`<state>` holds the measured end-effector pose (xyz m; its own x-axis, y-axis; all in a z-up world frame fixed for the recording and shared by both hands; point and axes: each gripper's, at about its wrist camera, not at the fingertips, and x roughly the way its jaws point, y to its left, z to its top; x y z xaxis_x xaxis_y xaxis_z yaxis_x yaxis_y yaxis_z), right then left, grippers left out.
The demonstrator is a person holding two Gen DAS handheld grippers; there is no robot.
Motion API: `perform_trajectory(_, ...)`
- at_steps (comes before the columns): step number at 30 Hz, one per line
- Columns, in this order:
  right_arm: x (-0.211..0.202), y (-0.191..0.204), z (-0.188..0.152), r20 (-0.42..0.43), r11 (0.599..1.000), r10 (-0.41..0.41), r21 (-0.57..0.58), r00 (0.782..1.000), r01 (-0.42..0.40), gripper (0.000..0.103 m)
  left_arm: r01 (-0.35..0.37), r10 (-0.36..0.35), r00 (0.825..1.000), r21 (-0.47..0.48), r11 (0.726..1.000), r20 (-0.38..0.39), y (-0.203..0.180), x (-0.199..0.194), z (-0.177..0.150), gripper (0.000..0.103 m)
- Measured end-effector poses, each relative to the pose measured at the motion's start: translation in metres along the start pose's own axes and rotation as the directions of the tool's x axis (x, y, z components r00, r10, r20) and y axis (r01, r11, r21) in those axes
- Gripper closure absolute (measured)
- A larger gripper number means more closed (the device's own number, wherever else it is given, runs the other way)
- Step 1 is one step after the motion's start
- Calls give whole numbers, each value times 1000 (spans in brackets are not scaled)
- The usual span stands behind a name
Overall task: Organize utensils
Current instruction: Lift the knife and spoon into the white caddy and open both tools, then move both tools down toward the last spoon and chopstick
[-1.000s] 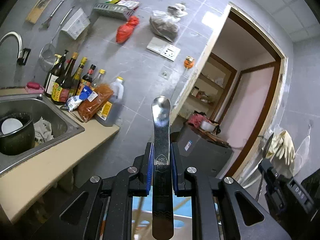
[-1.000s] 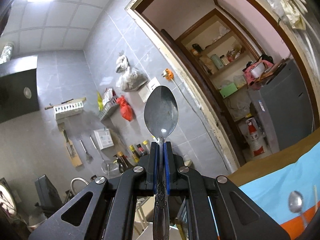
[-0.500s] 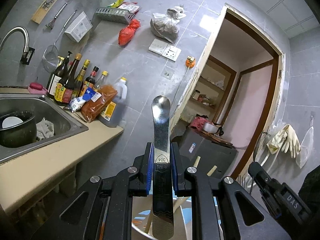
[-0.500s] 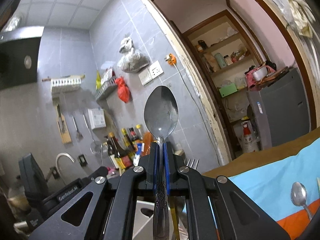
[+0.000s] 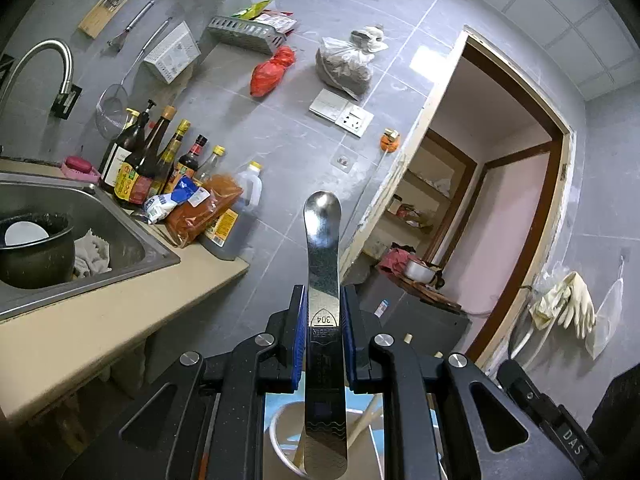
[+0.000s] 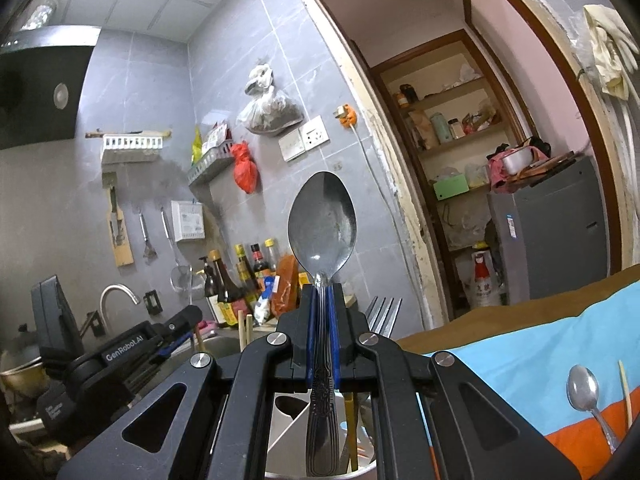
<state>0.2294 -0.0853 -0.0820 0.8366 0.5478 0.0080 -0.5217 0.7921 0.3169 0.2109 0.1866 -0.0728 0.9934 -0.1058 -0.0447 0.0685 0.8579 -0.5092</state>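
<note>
2 utensils held upright for sorting: left gripper (image 5: 323, 338) jaws clamp a flat-handled spoon (image 5: 323, 280), right gripper (image 6: 322, 330) jaws clamp a patterned spoon (image 6: 322, 228), both poised above the white utensil holder (image 6: 290, 420).

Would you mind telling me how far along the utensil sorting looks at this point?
Partly done: a fork and chopsticks already stand in the white holder. In hand: the left gripper clamps a flat-handled spoon, the right gripper a patterned spoon, both above the holder. Left: a small spoon on the cloth.
</note>
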Motion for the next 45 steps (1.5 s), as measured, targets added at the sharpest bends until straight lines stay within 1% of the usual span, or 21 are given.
perform_trajectory(4, -3, -4, -3, 13, 1000, -7, 16, 1000, 7, 98, -2, 2, 1000, 28, 1000, -4, -6, -2, -3, 90)
perform_trajectory(12, -7, -15, -6, -1, 999, -23, 44, 1000, 23, 96, -4, 7, 1000, 162, 987, -13, -30, -8, -23, 90)
perform_trajectory(15, -7, -16, -5, -17, 999, -27, 45, 999, 28, 95, 0, 6, 1000, 173, 985, -29, -32, -8, -26, 90)
perform_trajectory(18, -6, -16, -6, -45, 998, -27, 49, 999, 29, 95, 17, -4, 997, 172, 985, -73, -32, -8, -25, 89)
perform_trajectory(20, -7, -14, -4, -66, 998, -29, 51, 997, 32, 94, 24, -9, 996, 178, 984, -86, -33, -12, -22, 87)
perform_trajectory(22, -9, -13, -1, -80, 998, -24, 51, 996, 28, 88, 41, -22, 994, 180, 983, -110, -36, -16, -17, 76)
perform_trajectory(24, -11, -11, 3, -95, 999, -23, 46, 995, 28, 79, 51, -28, 991, 176, 983, -129, -40, -18, -12, 71)
perform_trajectory(26, -14, -11, 9, -113, 999, -22, 45, 993, 27, 79, 45, -20, 990, 180, 983, -139, -45, -21, -8, 69)
perform_trajectory(29, -21, -13, 18, -128, 998, -24, 55, 992, 31, 78, 46, -19, 989, 181, 982, -149, -56, -25, 0, 59)
perform_trajectory(30, -23, -14, 21, -128, 998, -24, 56, 991, 31, 73, 45, -17, 989, 186, 981, -150, -61, -27, 1, 56)
perform_trajectory(31, -27, -15, 26, -131, 998, -20, 57, 991, 28, 66, 44, -16, 988, 189, 981, -151, -64, -27, 3, 55)
perform_trajectory(33, -31, -16, 33, -139, 998, -20, 54, 990, 28, 60, 39, -8, 988, 196, 980, -156, -74, -29, 5, 53)
perform_trajectory(35, -37, -19, 40, -138, 998, -23, 50, 990, 30, 56, 34, -3, 988, 201, 979, -155, -82, -31, 7, 48)
perform_trajectory(37, -46, -23, 48, -129, 998, -31, 47, 991, 37, 46, 28, 4, 989, 207, 978, -151, -92, -33, 8, 37)
perform_trajectory(38, -50, -25, 53, -123, 998, -39, 43, 992, 45, 44, 24, 8, 989, 210, 977, -148, -97, -34, 8, 33)
perform_trajectory(39, -54, -27, 58, -118, 998, -48, 35, 992, 52, 40, 16, 15, 990, 217, 976, -143, -104, -35, 7, 26)
perform_trajectory(40, -57, -29, 62, -116, 998, -56, 28, 992, 59, 34, 10, 22, 990, 222, 975, -141, -109, -35, 7, 19)
perform_trajectory(42, -67, -36, 71, -105, 997, -76, 8, 992, 77, 24, -9, 41, 990, 238, 971, -132, -121, -36, 5, 12)
perform_trajectory(43, -71, -39, 74, -101, 997, -81, -1, 992, 82, 21, -19, 52, 991, 248, 969, -123, -128, -37, 3, 9)
perform_trajectory(44, -76, -42, 79, -95, 996, -94, -14, 991, 93, 20, -28, 60, 992, 261, 965, -115, -135, -37, 0, 8)
perform_trajectory(45, -81, -45, 83, -89, 994, -107, -29, 990, 105, 15, -33, 66, 992, 273, 961, -110, -142, -37, -2, 7)
